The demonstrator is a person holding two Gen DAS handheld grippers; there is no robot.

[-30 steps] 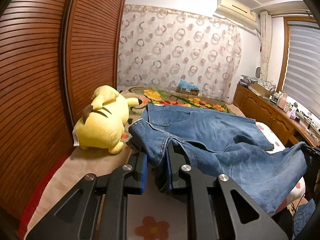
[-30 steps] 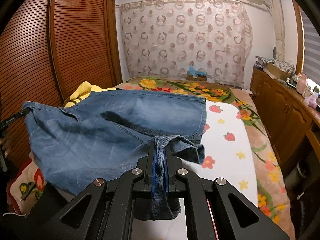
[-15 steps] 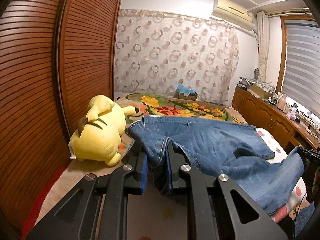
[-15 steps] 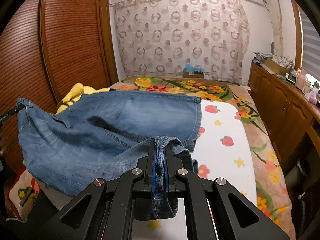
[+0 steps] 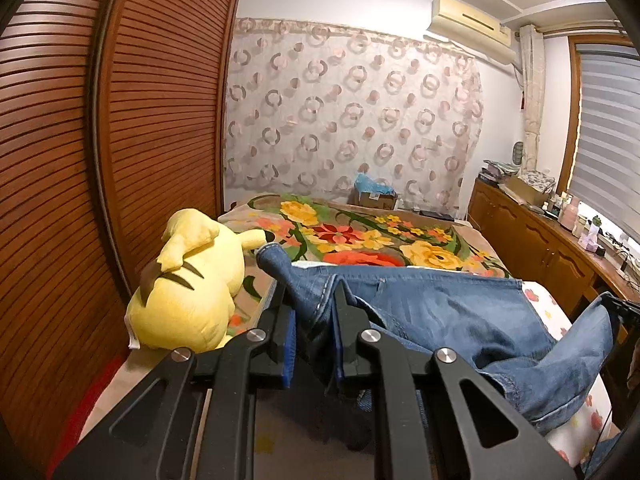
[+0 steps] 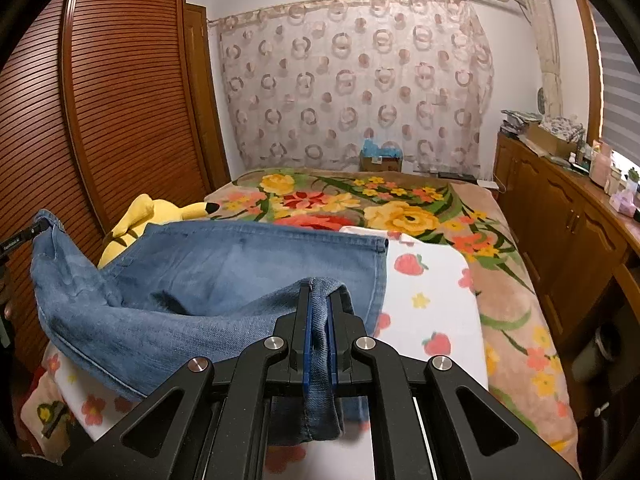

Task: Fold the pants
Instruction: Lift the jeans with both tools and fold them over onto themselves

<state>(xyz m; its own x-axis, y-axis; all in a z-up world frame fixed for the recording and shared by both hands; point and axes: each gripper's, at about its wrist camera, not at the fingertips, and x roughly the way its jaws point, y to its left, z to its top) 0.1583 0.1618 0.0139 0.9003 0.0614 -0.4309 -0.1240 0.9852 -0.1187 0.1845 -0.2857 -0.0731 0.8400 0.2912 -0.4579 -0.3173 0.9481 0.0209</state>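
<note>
Blue denim pants (image 6: 224,276) hang stretched between my two grippers above the near end of the bed, with their far part lying on the cover. My left gripper (image 5: 310,300) is shut on a bunched denim edge (image 5: 292,276) next to the plush. My right gripper (image 6: 318,300) is shut on another denim edge (image 6: 320,344), which hangs down between its fingers. The pants also show in the left wrist view (image 5: 440,312). The right gripper's tip shows at the far right of the left wrist view (image 5: 618,308), and the left gripper's tip at the far left of the right wrist view (image 6: 20,236).
A yellow plush toy (image 5: 188,288) lies on the bed's left side against a slatted wooden wardrobe (image 5: 100,140). The bed has a floral blanket (image 6: 400,208) and a white strawberry sheet (image 6: 432,300). A wooden cabinet (image 6: 568,232) runs along the right. A cardboard box (image 6: 380,160) stands by the curtain.
Both grippers have risen and drawn back with the denim in them. The pants now lie nearer the bed's front, and more floral blanket shows beyond them.
</note>
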